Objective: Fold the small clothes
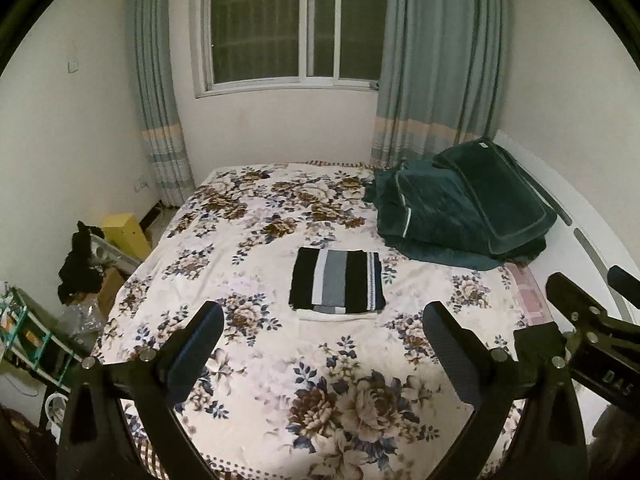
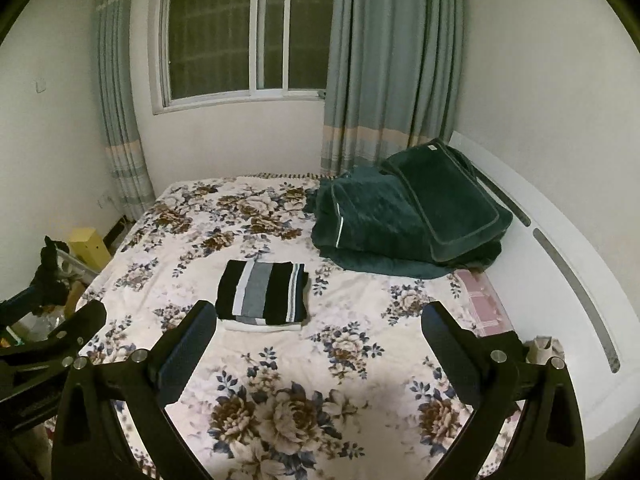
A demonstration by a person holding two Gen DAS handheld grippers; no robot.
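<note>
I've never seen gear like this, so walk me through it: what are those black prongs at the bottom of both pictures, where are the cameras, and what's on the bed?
The prongs are handheld grasping devices, one in each of a person's hands, each carrying a wide-angle camera that looks forward between its two fingers. One picture looks out from the left tool, the other from the right tool. Both stand open and hold nothing. On the floral bedspread lies a folded striped garment on top of a folded white piece. A dark green quilt is piled near the headboard.
</note>
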